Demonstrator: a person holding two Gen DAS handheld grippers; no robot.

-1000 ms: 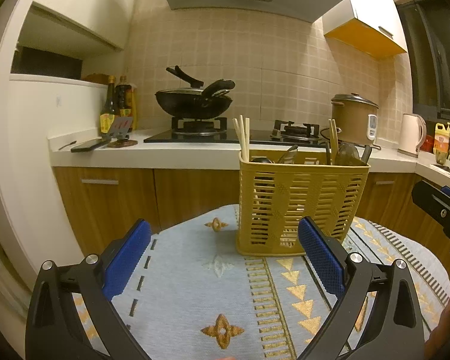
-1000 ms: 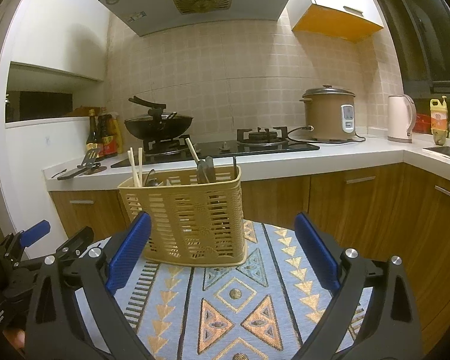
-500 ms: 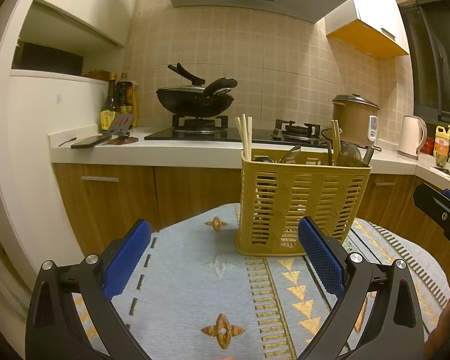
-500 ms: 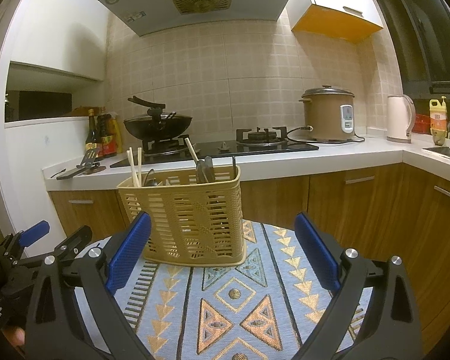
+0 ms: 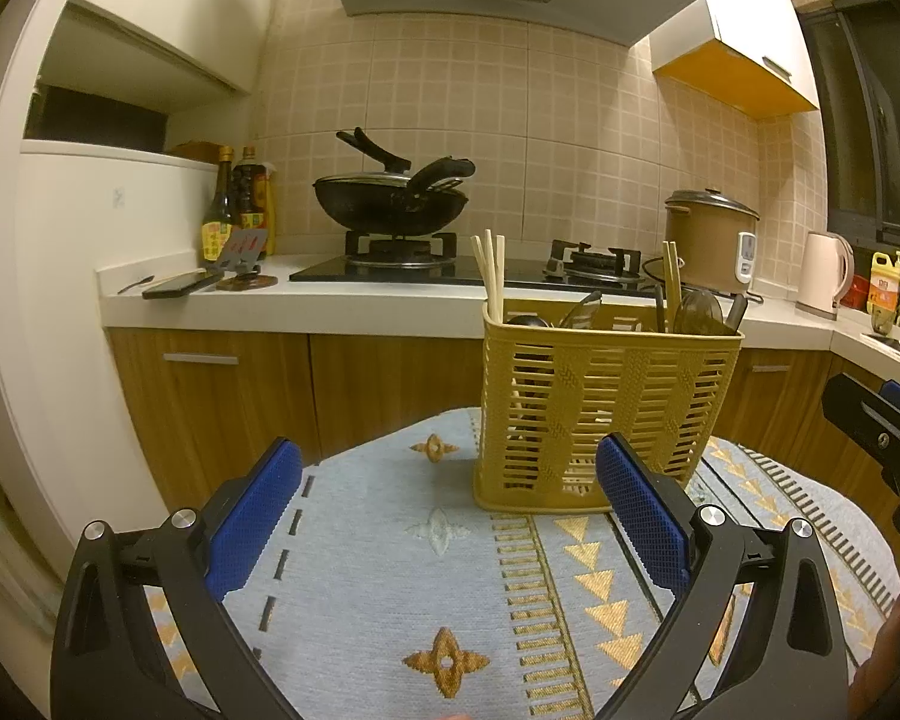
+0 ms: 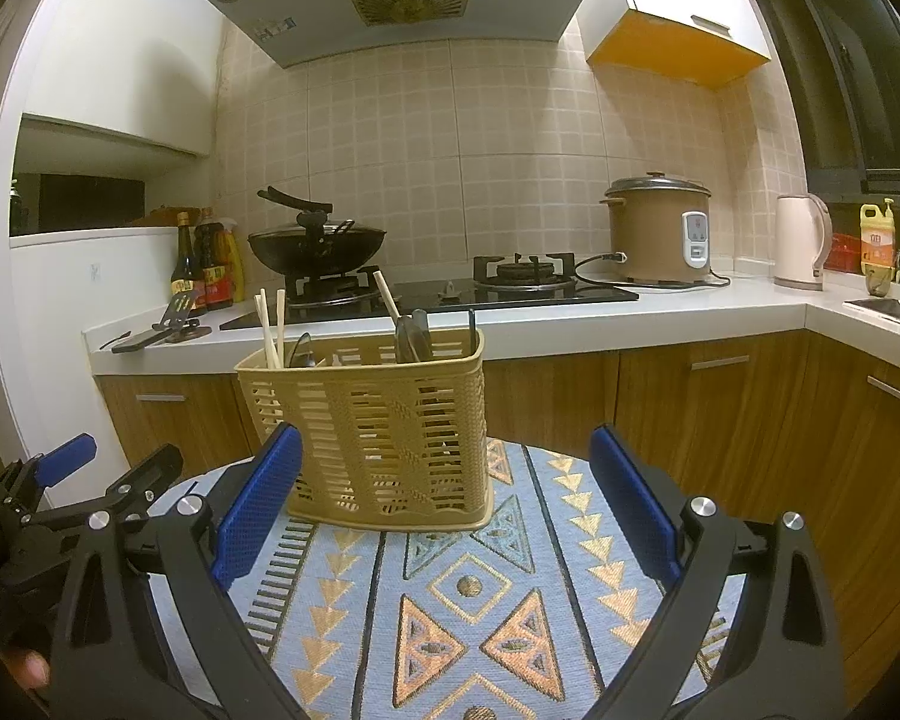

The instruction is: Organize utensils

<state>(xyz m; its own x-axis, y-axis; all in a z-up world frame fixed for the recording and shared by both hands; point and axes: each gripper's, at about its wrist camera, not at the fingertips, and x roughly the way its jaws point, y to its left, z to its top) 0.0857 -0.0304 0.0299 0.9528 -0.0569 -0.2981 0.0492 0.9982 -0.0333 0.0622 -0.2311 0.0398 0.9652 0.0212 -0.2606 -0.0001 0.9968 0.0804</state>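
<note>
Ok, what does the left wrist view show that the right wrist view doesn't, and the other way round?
Only the left wrist view shows the right gripper at its right edge, and the light-blue side of the patterned tablecloth. Only the right wrist view shows the left gripper at lower left and the steel sink. Both show the yellow slotted plastic utensil basket holding wooden chopsticks, plus the black wok and brown rice cooker.

Your left gripper [image 5: 447,510] hovers with jaws wide apart and empty above the patterned desk [image 5: 360,570], the yellow utensil basket [image 5: 606,414] standing upright just beyond it.
</note>
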